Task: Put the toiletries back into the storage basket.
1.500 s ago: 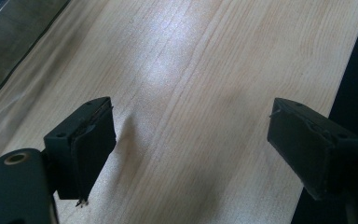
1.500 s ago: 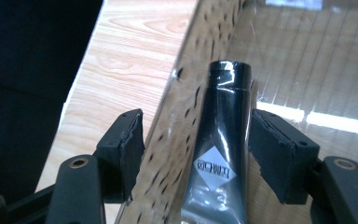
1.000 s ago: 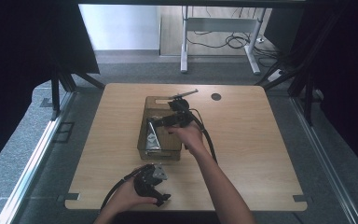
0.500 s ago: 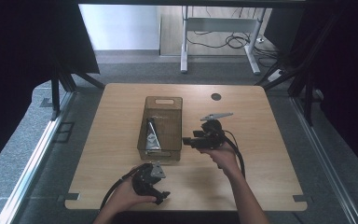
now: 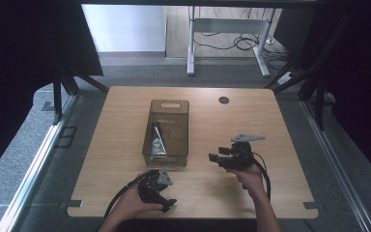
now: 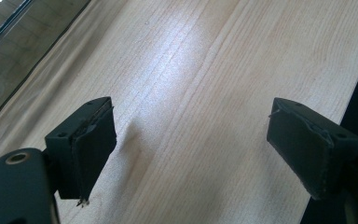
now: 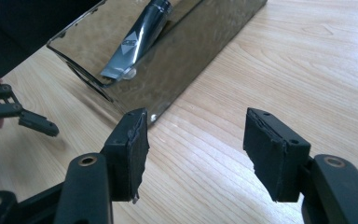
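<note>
A clear brown bin [image 5: 148, 140] stands on the wooden table [image 5: 280, 130], with a dark silver-labelled tube [image 5: 157, 140] lying inside it. To the right of the bin my right gripper [image 5: 213, 157] points left at it, open; its jaws have just been closing a little with nothing between them. In the right gripper view [image 7: 196, 144] the bin's wall [image 7: 191, 51] and the tube [image 7: 140, 37] lie ahead. Near the table's front edge my left gripper [image 5: 168, 205] rests low, open and empty; in its own view [image 6: 191, 144] bare wood lies between the jaws.
A round black cable hole [image 5: 223, 100] sits at the table's back right. Beyond the table stand desk legs [image 5: 191, 43] and floor cables [image 5: 241, 42]. Black curtains hang on both sides. My left gripper [image 7: 23, 116] appears at the left of the right gripper view.
My right gripper has left the space over the bin, moving right, toward the front of the table and lower. The left hand has stayed in place.
</note>
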